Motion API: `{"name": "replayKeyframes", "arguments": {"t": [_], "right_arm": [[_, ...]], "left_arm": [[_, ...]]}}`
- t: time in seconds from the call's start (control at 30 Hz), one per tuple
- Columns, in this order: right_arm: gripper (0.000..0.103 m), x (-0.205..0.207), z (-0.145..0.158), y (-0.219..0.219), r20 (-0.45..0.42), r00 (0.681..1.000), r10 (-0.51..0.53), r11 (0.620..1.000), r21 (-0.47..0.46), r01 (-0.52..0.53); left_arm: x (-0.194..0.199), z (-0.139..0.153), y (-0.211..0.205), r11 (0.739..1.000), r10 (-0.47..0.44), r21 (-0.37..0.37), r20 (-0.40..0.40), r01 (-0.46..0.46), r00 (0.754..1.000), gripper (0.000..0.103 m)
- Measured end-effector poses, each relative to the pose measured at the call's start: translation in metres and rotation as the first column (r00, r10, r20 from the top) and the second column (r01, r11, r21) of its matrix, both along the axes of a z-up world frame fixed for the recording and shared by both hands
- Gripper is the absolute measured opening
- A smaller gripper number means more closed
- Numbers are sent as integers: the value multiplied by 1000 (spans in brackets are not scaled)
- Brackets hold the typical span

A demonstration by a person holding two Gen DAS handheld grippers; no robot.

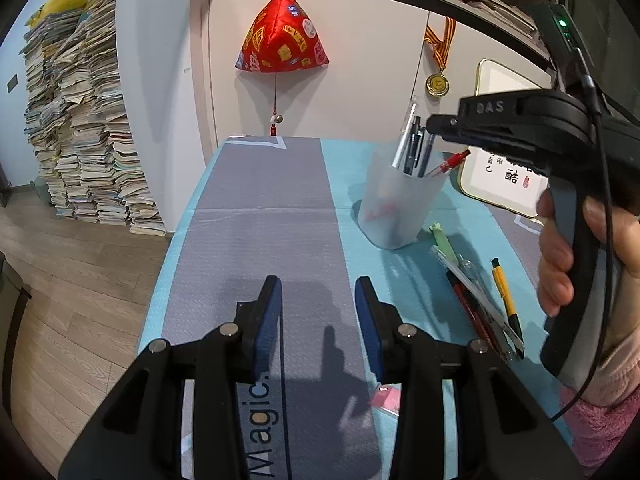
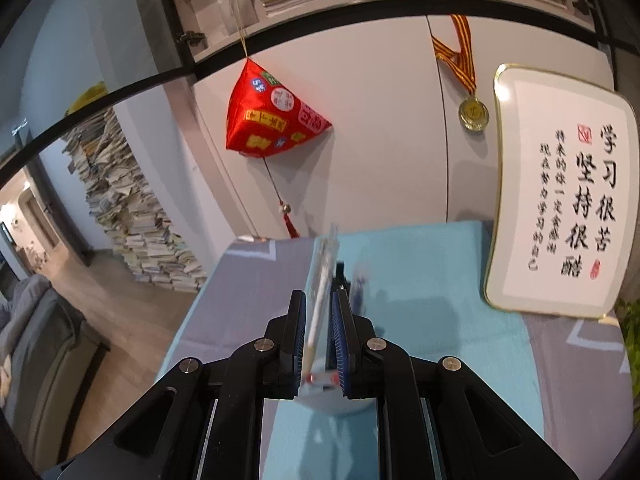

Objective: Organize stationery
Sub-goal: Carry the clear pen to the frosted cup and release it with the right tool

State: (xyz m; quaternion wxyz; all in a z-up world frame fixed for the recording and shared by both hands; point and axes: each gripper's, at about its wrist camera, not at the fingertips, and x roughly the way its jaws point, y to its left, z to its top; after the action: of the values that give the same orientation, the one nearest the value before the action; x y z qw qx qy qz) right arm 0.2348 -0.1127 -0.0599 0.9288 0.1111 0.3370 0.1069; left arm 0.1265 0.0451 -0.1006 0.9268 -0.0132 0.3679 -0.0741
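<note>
Left wrist view: desk mat (image 1: 260, 208), grey strip on teal, runs ahead of our left gripper (image 1: 318, 320), whose jaws stand apart with nothing between them, only mat. We're parking it low and clear of the work, presumably as a spare hand. Frosted pen cup (image 1: 394, 204) sits ahead and right of the jaws, upright, several pens inside, a red pen (image 1: 448, 164) leaning over its rim. Loose pens (image 1: 484, 304) lie flat right of the jaws, near the cup, still to be sorted. Right gripper (image 1: 440, 124) hangs above the cup mouth; from this side we can't tell how its jaws stand. A small pink item (image 1: 386, 398) lies just behind the right jaw.

Right wrist view: white cabinet wall, calligraphy plaque (image 2: 560, 208) up right. Right gripper (image 2: 319, 320) is clamped on a clear-barrelled pen (image 2: 322, 292), blurred, standing roughly upright between the pads. The cup rim seems to sit directly under the jaws, so we read it as a vertical drop-in.
</note>
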Motion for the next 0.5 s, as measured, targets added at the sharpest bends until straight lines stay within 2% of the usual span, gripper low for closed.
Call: {"name": "replayKeyframes", "arguments": {"t": [0.27, 0.37, 0.5], "right_arm": [[15, -37, 8, -26, -12, 1000, -4, 1000, -11, 4], [15, -48, 4, -38, -52, 999, -7, 998, -55, 5], [15, -59, -18, -57, -157, 987, -43, 992, -125, 23]], "left_arm": [[-6, 5, -10, 1000, -12, 9, 1, 12, 1000, 36], [-9, 6, -18, 1000, -22, 16, 2, 22, 1000, 36], [-11, 5, -29, 999, -36, 24, -11, 36, 999, 38]]}}
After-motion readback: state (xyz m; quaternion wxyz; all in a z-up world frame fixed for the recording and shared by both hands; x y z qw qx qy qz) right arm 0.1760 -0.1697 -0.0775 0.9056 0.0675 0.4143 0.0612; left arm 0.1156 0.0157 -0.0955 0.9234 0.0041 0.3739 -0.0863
